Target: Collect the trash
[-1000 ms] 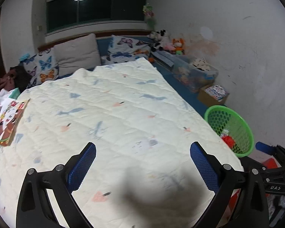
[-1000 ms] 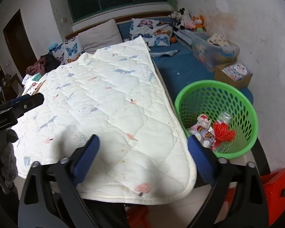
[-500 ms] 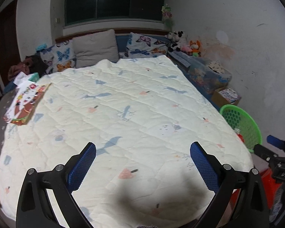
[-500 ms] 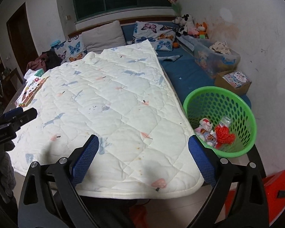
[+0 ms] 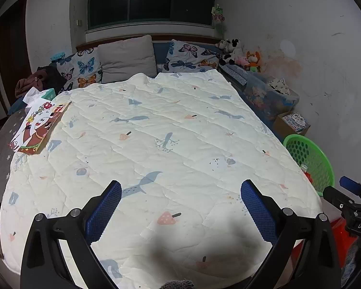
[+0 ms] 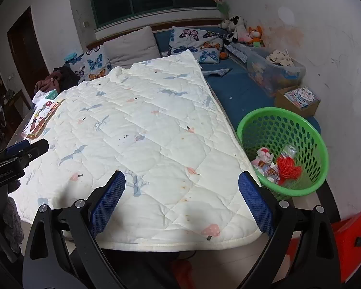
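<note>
A green mesh basket stands at the right of the bed's foot, holding trash: wrappers, a small bottle and a red net. Its rim also shows in the left wrist view as the basket. My right gripper hangs open over the near right corner of the white quilt, nothing between its blue pads. My left gripper is open too, above the quilt at the foot of the bed. Each gripper shows at the edge of the other's view.
A picture book lies at the quilt's left edge. Butterfly pillows, a grey pillow and soft toys line the headboard. A clear storage bin and a cardboard box stand along the right wall. A red object sits on the floor.
Both cameras have pulled back and risen, so more of the bed and headboard shows. Both grippers stay open and empty; the basket has slid right in the left wrist view.
</note>
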`<state>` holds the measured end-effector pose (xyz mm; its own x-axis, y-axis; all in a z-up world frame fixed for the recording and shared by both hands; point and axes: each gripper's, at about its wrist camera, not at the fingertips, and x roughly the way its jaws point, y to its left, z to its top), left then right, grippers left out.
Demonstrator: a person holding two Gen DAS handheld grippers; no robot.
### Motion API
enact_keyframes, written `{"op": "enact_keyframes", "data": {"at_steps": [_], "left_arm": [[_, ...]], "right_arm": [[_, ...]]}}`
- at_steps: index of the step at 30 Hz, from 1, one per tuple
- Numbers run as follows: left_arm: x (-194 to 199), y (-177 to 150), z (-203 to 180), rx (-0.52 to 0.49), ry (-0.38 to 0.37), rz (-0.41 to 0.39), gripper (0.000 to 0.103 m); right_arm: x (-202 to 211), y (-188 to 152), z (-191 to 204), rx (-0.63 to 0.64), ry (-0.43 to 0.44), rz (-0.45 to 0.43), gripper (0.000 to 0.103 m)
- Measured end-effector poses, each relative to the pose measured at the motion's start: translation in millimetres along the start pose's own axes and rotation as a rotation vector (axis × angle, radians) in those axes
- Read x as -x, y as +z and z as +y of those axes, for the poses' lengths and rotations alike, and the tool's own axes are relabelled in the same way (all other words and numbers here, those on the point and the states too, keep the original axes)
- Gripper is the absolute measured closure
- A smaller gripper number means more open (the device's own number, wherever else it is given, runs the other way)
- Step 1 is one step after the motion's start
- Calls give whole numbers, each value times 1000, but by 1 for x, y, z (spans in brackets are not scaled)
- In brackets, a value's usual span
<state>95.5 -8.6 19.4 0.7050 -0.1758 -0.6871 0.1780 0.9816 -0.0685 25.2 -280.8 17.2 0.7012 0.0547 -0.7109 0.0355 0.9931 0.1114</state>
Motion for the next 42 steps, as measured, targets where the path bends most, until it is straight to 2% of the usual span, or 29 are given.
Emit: {"op": "enact_keyframes", "data": {"at_steps": [15, 29, 42], "left_arm": [[-2, 1, -3, 1, 49, 2, 7], [-3, 1, -17, -1, 23, 4, 7], [-6, 5, -32, -42, -1, -1, 7]], "right_arm": [[-5, 5, -5, -4, 7, 1, 7], [-9, 6, 1, 13, 0, 10, 7], [-6, 5, -12, -17, -24, 9, 7]]}}
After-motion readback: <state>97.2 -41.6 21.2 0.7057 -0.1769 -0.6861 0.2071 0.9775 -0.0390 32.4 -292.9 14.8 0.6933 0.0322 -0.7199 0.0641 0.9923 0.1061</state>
